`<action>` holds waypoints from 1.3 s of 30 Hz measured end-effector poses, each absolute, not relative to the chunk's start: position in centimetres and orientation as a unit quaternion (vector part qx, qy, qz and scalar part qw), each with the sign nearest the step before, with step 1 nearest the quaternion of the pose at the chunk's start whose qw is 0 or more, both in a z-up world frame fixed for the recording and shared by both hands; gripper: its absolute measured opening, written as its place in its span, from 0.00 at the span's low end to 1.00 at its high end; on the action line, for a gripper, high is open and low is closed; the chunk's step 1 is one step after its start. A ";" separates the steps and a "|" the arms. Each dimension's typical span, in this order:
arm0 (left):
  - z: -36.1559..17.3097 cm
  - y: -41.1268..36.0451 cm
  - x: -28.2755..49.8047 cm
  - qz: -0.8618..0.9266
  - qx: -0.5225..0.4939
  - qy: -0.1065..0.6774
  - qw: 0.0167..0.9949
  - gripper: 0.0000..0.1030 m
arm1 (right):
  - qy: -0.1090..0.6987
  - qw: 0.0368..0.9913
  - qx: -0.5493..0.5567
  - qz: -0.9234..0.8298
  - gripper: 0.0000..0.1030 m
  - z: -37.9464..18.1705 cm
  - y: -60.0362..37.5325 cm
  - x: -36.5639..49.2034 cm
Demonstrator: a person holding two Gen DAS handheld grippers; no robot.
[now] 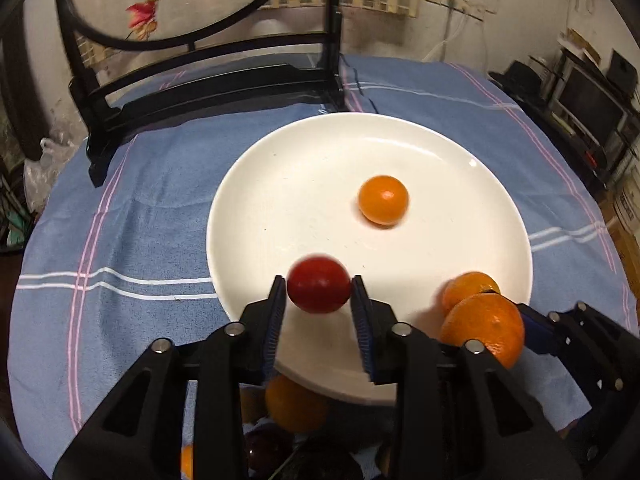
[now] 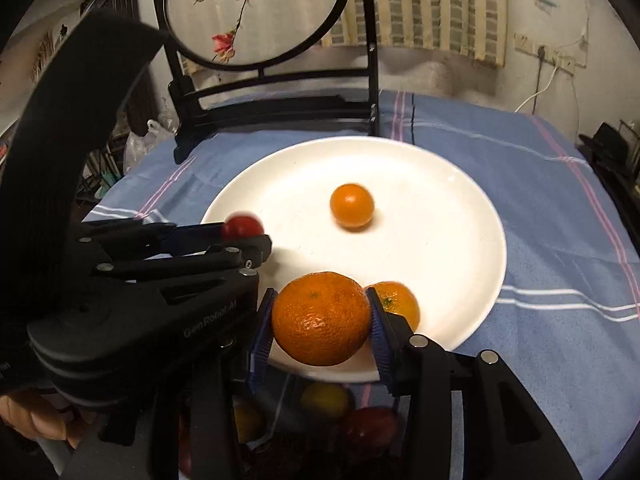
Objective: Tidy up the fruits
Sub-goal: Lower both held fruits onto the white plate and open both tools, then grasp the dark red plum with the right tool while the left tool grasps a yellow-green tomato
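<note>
Risk sits low in both frames: left gripper [image 1: 319, 294] has its jaws parted around the red fruit [image 1: 319, 284], which may roll off the plate [image 1: 256, 184]; right gripper [image 2: 322, 322], clamped on the large orange [image 2: 321, 318], could knock the small orange [image 2: 400, 304].

The one legible marking is "GenRobot.AI", printed in pale letters along the black body of the left gripper [image 2: 256, 236], seen at the near left of the right wrist view. At the far side, the round painted screen [image 2: 256, 8] carries a few dark characters near its upper right edge, too small and blurred to read. At the near left edge of that view a few pale letters run along a black band, cut off and unreadable. No other text shows.
</note>
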State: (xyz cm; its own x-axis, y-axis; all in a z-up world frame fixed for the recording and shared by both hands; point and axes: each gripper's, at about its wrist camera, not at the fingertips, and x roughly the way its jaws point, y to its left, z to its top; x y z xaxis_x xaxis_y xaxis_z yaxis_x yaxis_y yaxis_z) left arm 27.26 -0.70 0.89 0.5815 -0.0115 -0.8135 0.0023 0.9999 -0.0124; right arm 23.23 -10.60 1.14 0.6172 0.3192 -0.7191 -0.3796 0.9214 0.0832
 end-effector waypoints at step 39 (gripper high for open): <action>-0.9 6.6 5.9 0.039 -0.075 0.443 0.892 0.92 | 0.437 0.872 -0.075 0.208 0.80 -1.2 -11.5 8.7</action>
State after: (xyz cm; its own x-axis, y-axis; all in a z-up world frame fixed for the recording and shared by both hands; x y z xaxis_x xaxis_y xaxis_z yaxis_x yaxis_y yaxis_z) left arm 5.92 6.64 -0.91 0.6044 0.0025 -0.7967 -0.1358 0.9857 -0.0999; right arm 8.71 -11.54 -1.23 0.5315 0.2970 -0.7933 -0.4286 0.9021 0.0505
